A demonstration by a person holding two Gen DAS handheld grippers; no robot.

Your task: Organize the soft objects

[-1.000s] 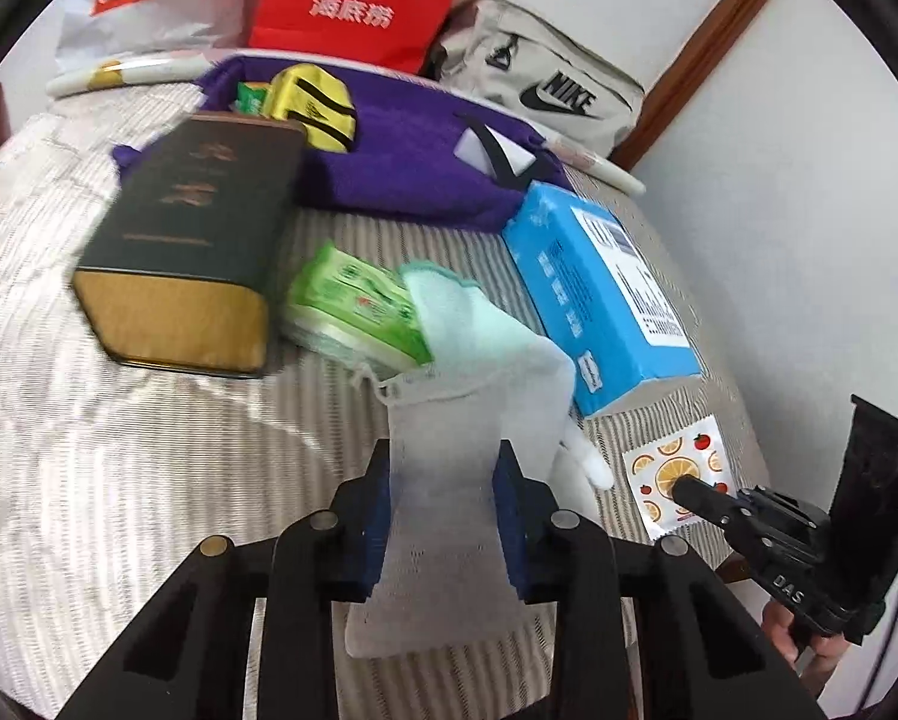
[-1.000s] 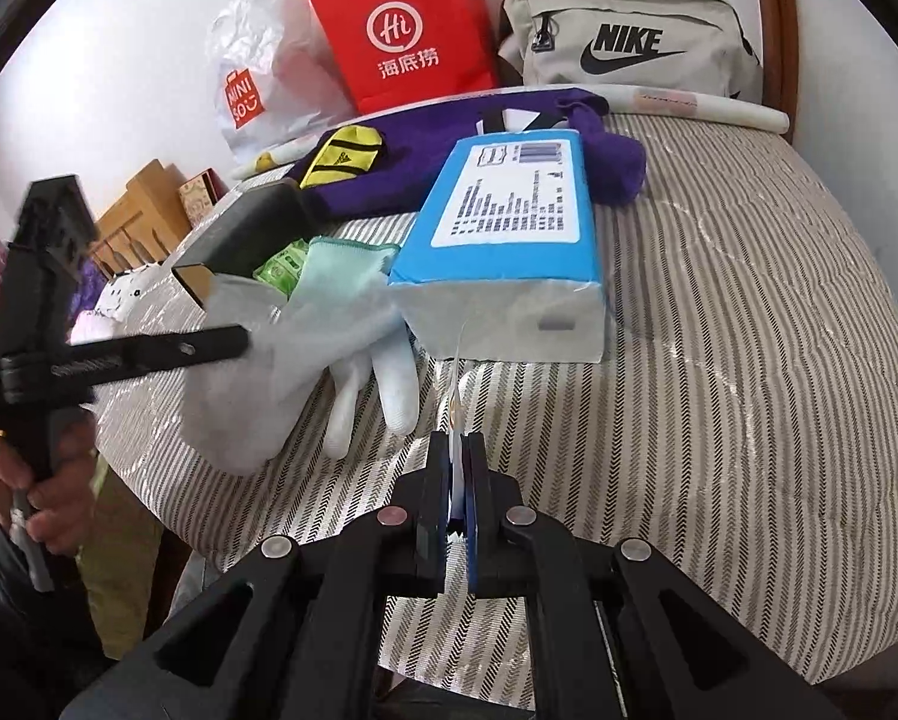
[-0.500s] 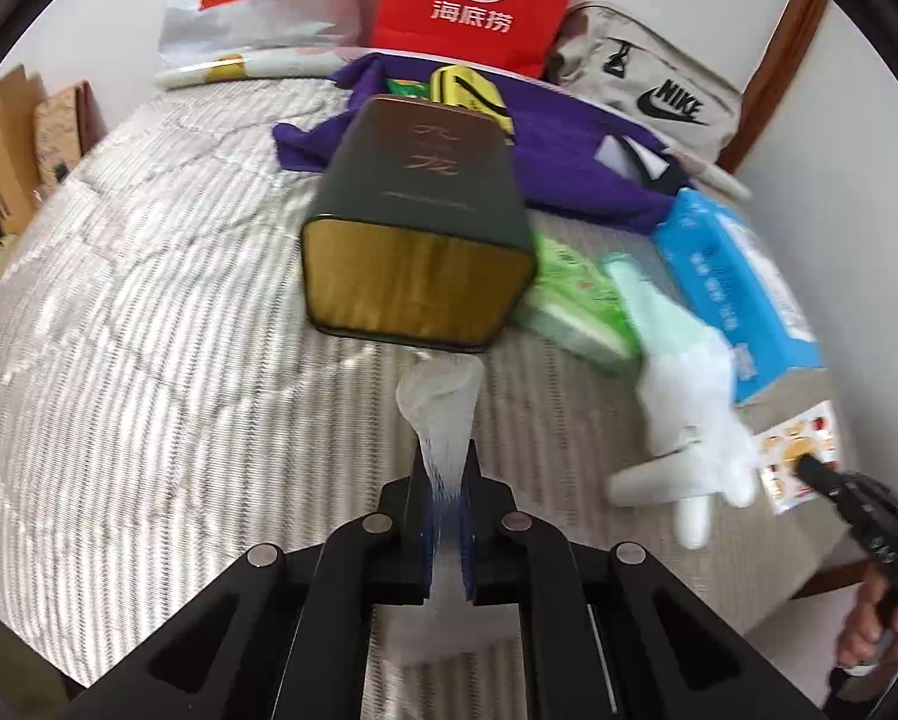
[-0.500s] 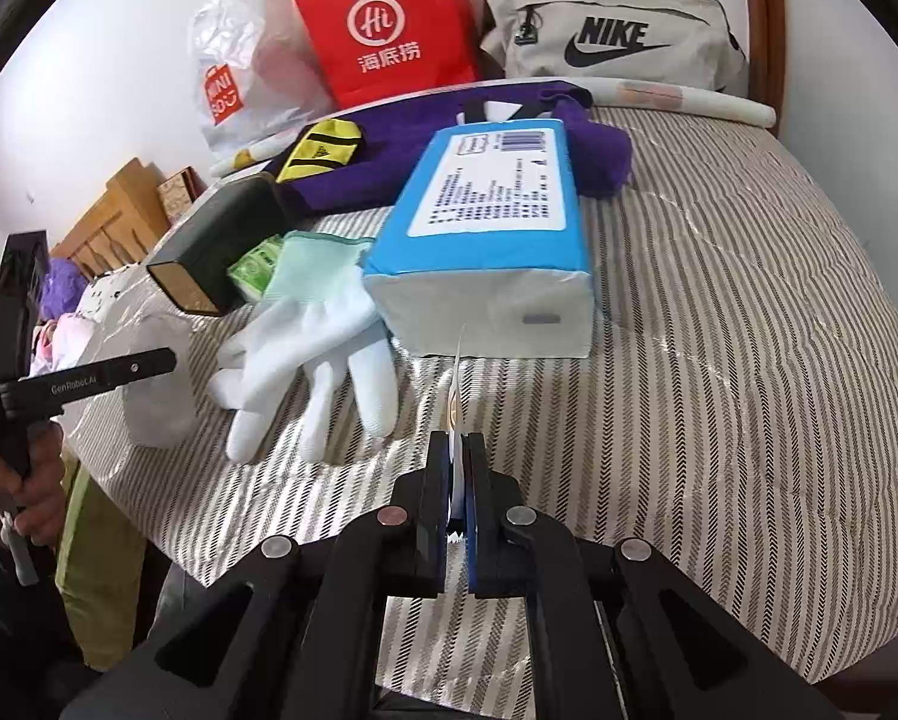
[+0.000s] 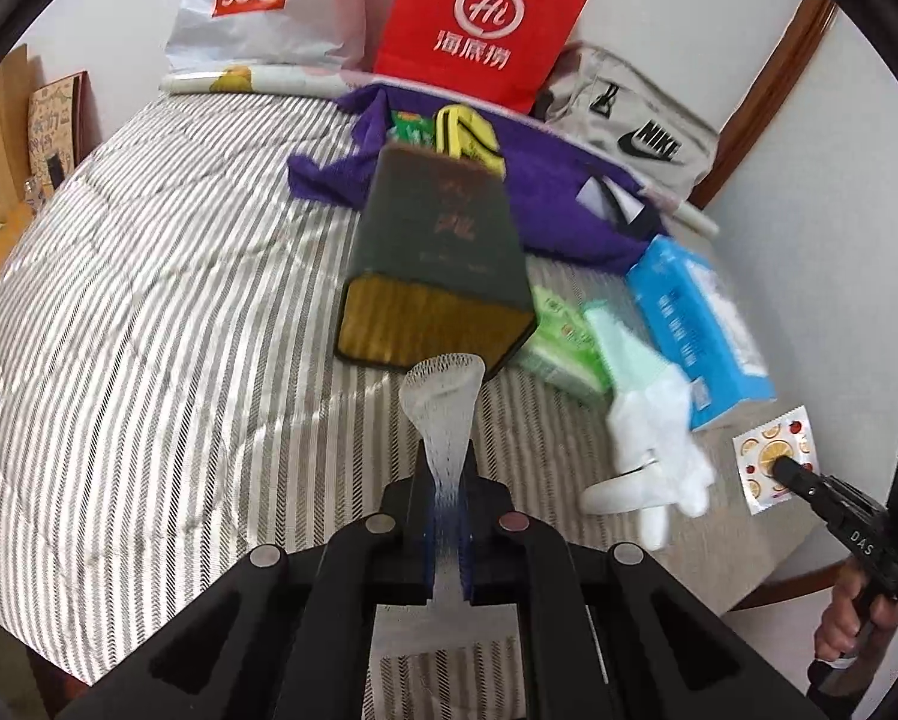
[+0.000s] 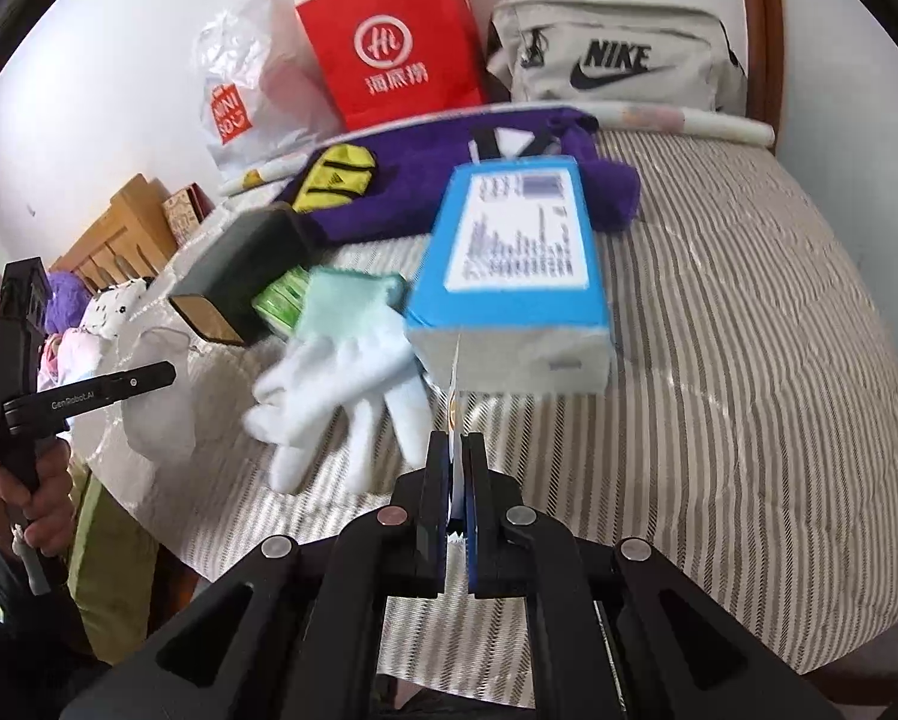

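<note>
The left gripper (image 5: 447, 480) is squeezed tight on a white mesh bag (image 5: 443, 414), held up over the striped bed (image 5: 149, 330); next comes the dark green box (image 5: 440, 264), then the white glove (image 5: 652, 444) lying flat. The right gripper (image 6: 457, 468) pinches a thin fruit-print packet (image 6: 456, 414) by the blue tissue pack (image 6: 520, 264).

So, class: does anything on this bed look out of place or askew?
Yes. The dark box lies tipped on its side among soft things, partly over the green packet. The white glove sprawls crookedly against the blue tissue pack.
</note>
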